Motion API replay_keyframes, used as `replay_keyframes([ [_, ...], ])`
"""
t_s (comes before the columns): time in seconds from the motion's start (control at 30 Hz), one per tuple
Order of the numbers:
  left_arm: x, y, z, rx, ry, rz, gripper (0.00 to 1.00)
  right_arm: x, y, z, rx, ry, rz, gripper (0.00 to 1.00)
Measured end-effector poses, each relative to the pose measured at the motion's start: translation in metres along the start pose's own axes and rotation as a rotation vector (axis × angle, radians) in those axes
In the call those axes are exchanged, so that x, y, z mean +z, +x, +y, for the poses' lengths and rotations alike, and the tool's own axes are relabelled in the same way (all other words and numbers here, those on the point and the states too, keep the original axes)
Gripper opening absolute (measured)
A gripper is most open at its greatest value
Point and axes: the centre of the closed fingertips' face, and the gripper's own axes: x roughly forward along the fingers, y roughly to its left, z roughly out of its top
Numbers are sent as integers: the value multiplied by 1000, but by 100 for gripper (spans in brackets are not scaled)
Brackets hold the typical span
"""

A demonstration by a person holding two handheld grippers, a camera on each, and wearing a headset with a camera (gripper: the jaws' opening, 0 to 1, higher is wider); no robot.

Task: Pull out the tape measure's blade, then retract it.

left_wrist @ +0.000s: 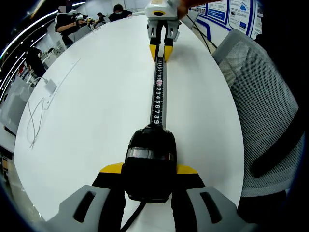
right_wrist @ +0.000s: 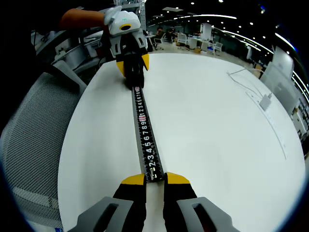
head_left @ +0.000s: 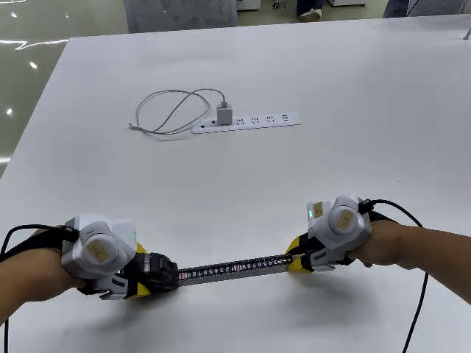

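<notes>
On the near side of the white table point(head_left: 331, 88) from the power strip point(head_left: 250, 121), well apart from it, the tape measure point(head_left: 156, 272) sits in the left gripper point(head_left: 143, 273). The jaws are closed on the two sides of its black case. Its blade point(head_left: 232, 268) runs out straight to the right gripper point(head_left: 294, 261), roughly parallel to the strip, and that gripper's yellow-tipped jaws are pinched together on the blade's free end. The head view takes in both grippers at once, the strip with a white charger point(head_left: 224, 114) plugged into it, and a grey cable point(head_left: 173, 110) looped on the strip's left. The left gripper view looks over the tape measure point(left_wrist: 149, 164) held in the left gripper point(left_wrist: 148, 169) and shows a bright metal band across the top of the case. From there the blade point(left_wrist: 158, 92) leads away to the right gripper point(left_wrist: 161, 48), with a grey mesh chair point(left_wrist: 265, 106) beside the table. The right gripper view looks the other way. The blade's end lies between the tips of the right gripper point(right_wrist: 154, 180), and the blade point(right_wrist: 145, 130) runs back to the left gripper point(right_wrist: 131, 65). Here the blade is plainly dark-faced, with white numerals running one to nine and a red mark at each ten.
</notes>
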Motion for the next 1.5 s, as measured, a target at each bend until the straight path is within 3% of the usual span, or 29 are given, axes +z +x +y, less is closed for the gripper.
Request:
replay_keyframes([
  [1.5, 0, 0, 0, 4, 0, 0, 32, -14, -10, -3, -13, 15, 10, 8],
])
